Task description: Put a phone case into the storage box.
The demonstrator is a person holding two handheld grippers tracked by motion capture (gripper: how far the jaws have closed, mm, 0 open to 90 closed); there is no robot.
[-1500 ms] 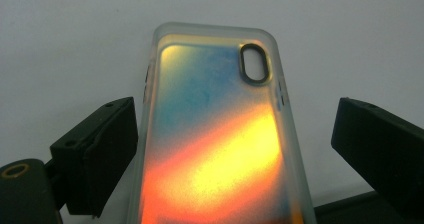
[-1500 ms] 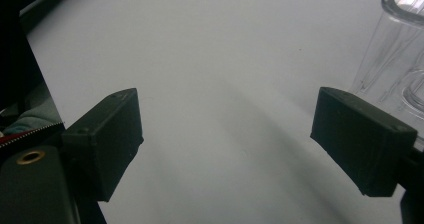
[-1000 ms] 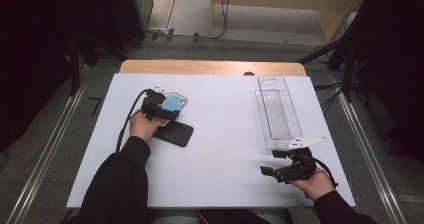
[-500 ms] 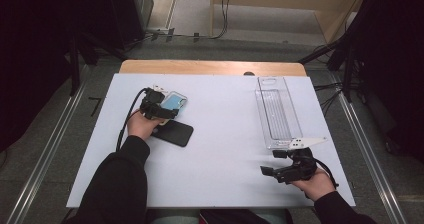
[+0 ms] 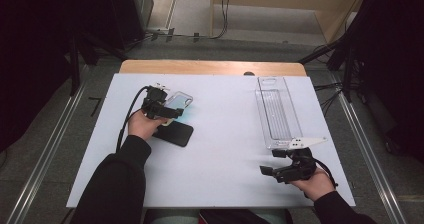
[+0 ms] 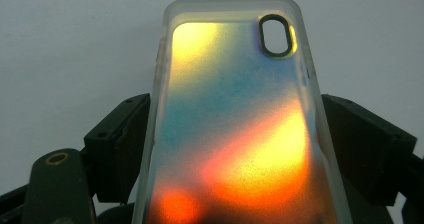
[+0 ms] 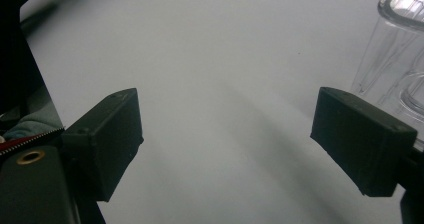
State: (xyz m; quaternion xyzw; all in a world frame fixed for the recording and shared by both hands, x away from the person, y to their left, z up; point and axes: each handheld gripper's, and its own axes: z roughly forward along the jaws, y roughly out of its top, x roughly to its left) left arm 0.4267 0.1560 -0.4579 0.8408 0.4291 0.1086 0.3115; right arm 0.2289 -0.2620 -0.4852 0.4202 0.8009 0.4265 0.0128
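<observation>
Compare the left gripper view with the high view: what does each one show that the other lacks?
Left gripper view alone: the phone case's oval camera cutout and its orange, yellow and blue sheen, with the left claw's jaws pressed on both long edges.

High view alone: the black phone lying by the left hand, the clear plastic tray at the right, and the right claw, open, near the table's front edge.

Both: the phone case held over the white table.
</observation>
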